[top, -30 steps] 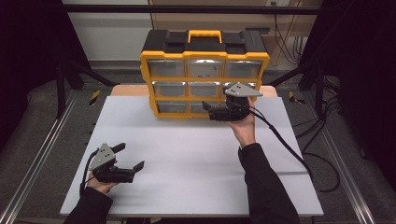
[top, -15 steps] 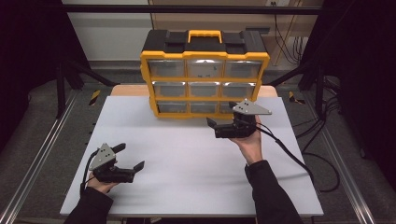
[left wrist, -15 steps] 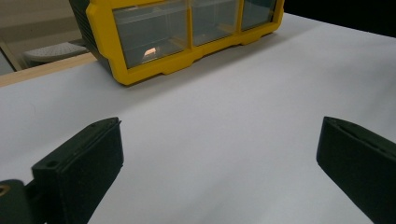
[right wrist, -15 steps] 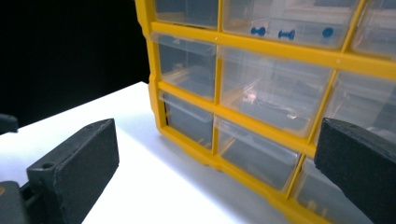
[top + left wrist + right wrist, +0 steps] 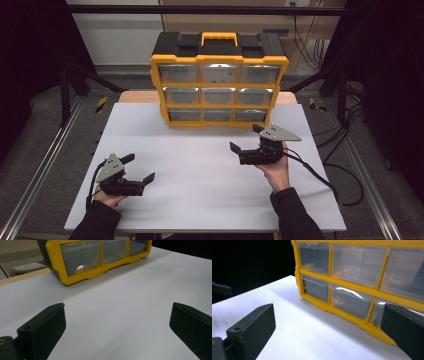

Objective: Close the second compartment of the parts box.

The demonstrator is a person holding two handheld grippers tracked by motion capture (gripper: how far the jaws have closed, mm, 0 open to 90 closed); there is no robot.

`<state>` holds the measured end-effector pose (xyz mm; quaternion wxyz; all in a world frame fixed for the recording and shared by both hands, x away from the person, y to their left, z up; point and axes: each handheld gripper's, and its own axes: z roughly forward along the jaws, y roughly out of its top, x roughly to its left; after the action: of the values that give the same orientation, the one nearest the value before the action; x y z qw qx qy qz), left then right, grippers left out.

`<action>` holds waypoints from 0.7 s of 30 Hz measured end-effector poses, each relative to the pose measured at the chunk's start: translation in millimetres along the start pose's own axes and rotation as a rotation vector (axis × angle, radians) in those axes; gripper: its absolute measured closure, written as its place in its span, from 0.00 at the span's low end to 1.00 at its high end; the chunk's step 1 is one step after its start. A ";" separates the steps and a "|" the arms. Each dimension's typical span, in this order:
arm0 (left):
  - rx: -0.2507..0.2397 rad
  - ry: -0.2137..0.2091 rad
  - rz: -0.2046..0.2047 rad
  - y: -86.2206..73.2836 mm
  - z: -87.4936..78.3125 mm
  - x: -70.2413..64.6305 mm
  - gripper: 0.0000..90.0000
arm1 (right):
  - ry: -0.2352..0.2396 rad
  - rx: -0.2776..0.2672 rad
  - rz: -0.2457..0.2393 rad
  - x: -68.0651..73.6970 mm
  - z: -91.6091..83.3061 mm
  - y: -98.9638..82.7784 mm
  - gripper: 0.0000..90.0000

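I have the yellow-framed plastic drawer cabinet with a black top and yellow carry handle (image 5: 219,80) standing upright at the upper centre of the high view, at the far edge of the white matte table board (image 5: 200,200). It faces me, I judge so that its nine clear drawers can be reached from the front. My right gripper (image 5: 245,141) sits right of centre, just in front of the cabinet's lower right corner, jaws spread wide and holding nothing. In the right gripper view the bottom row of glossy, see-through drawers (image 5: 350,301) lies between the two black, flat-padded jaws, so I take it that a lower drawer is what I am lining up on. My left gripper (image 5: 139,169) rests low at the lower left of the high view, well apart from the cabinet, jaws also wide apart and empty, parked until needed, I'd say.
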<state>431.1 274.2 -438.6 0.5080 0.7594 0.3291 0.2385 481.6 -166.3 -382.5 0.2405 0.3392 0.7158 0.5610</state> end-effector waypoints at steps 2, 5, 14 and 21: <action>-0.001 0.000 0.000 0.1 -0.3 -0.1 0.00 | -0.007 0.007 0.004 0.4 -3.2 -3.5 0.00; -0.003 -0.001 -0.003 0.2 -0.4 -0.3 0.00 | 0.007 0.002 0.011 -0.1 -8.7 -9.5 0.00; -0.001 -0.001 -0.002 0.0 -0.1 -0.4 0.00 | -0.001 0.018 0.029 -5.0 -24.7 -32.9 0.00; -0.003 0.003 -0.006 -0.7 0.2 0.0 0.00 | -0.019 0.020 0.026 -8.8 -38.1 -45.6 0.00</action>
<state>431.1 274.3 -439.3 0.5093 0.7573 0.3319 0.2387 449.9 -203.8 -417.2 0.2367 0.3560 0.7146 0.5536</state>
